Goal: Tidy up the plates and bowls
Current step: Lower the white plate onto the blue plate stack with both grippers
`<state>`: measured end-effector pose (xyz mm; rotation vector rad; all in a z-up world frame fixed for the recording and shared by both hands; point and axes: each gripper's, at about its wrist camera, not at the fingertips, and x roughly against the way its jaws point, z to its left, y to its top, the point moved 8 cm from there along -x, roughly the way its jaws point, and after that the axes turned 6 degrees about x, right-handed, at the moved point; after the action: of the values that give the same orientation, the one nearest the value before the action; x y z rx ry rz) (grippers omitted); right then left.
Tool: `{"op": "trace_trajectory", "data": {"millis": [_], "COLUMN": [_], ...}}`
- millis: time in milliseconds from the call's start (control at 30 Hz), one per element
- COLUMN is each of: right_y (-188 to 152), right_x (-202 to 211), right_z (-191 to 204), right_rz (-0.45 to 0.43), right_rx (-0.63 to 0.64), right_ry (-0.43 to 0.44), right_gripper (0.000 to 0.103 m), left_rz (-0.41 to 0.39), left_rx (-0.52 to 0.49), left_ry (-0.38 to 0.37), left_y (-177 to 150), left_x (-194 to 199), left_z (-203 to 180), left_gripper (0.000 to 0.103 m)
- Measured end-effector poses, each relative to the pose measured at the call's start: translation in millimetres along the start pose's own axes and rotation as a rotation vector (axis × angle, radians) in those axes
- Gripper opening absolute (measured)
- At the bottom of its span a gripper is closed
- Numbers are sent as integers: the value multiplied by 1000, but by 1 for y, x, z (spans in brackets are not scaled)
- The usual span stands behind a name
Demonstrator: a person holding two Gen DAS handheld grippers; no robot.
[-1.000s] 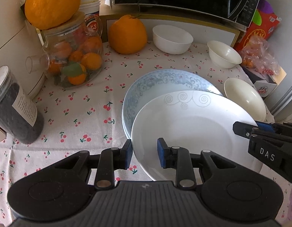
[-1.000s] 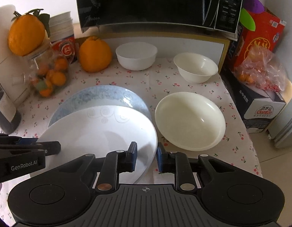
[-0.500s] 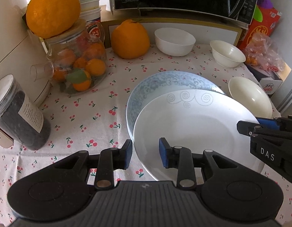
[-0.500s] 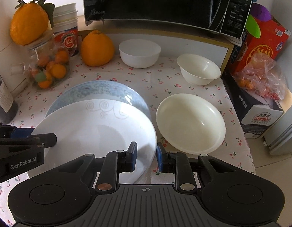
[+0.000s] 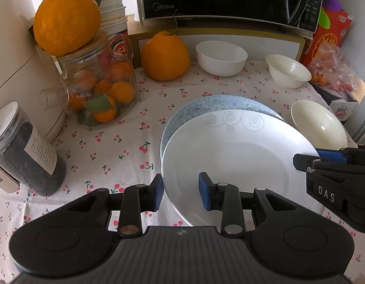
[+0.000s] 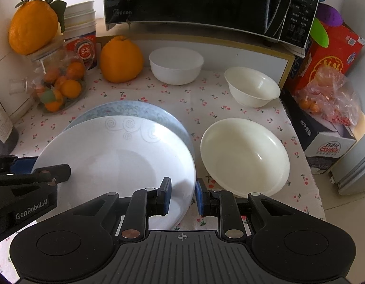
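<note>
Plate rim sits between the blue pads of each claw: the white plate [image 5: 232, 156] overlaps a blue plate [image 5: 213, 104] near the worktop's front edge, left claw [image 5: 180, 193] and right claw [image 6: 182, 195] both spread, straddling its near rim without pinching.

microwave [image 6: 206, 2], fruit jar [image 5: 97, 87], loose orange [image 5: 165, 58], cherry-print tablecloth [image 5: 116, 146]

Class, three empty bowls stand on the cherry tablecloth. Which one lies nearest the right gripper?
The wide, shallow cream bowl, just beyond the right gripper. The other two, deeper and smaller, sit back by the microwave.
</note>
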<state>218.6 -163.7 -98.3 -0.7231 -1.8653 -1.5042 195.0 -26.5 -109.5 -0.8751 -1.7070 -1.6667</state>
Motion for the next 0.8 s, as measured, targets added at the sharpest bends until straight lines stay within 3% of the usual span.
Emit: {"op": "trace_trajectory", "data": {"millis": [733,800], "right_y": [3,3], "right_x": [-4,-3], "right_z": [-12,-13], "right_rz": [-72,-75], "right_rx": [-150,-158], "right_ry": [111,122], "right_gripper": [25,30], "left_rz": [-36,-38], "left_rx": [53,51], "left_ry": [-38,-39], "left_y": [4,4], "left_x": [-8,-6], "left_z": [9,9], "left_gripper": [30,30]}}
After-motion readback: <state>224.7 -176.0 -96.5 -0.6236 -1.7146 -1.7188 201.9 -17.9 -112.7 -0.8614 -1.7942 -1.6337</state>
